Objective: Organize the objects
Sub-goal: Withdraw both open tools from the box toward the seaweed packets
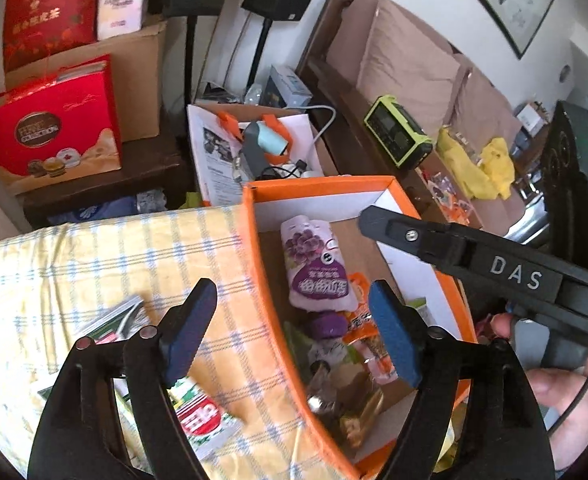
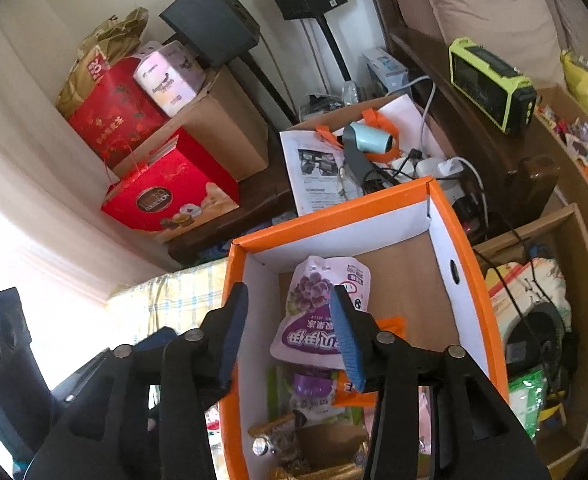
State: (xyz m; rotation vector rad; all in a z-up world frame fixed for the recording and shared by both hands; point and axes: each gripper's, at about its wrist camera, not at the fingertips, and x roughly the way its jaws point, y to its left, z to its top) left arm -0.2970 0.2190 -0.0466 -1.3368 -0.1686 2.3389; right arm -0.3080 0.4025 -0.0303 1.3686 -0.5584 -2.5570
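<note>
Far left, on a dark shelf (image 1: 141, 168): red gift box (image 1: 53, 128) in front of a cardboard carton (image 1: 133, 68), with a red bag (image 1: 49, 8) and a white tissue pack (image 1: 121, 0) on top. Below, yellow checked cloth (image 1: 105, 252) bearing loose packets: a green-and-white one (image 1: 113, 320) just left of the left gripper (image 1: 289, 336), a red-and-white one (image 1: 201, 412) under its left finger. Left gripper spread wide, nothing between the blue pads (image 1: 394, 332); left finger over the cloth, right finger over the box (image 1: 253, 240), straddling the orange left wall. Box open-topped, orange outside, white inside, resting on the cloth at the cloth's right edge. Inside the box: purple grape pouch (image 1: 314, 264) lying flat toward the far end, an orange packet (image 1: 360, 320) just beside it, gold-wrapped sweets (image 2: 277, 432) and other wrappers heaped at the near end; details of the heap blurred. Behind the box, a white bag (image 1: 213, 152) with orange handles holding a pale blue device (image 1: 267, 140) and cables. Right gripper (image 2: 289, 332) also open, holding nothing, poised above the box with the pouch seen between its fingers; in the left view its black arm marked DAS crosses the box's right wall, held by a hand (image 1: 562, 392). Further right, green-and-black radio (image 1: 398, 136) on a dark wooden ledge, yellow bag (image 1: 478, 168) beyond it, beige cushions (image 1: 410, 60) behind.
</note>
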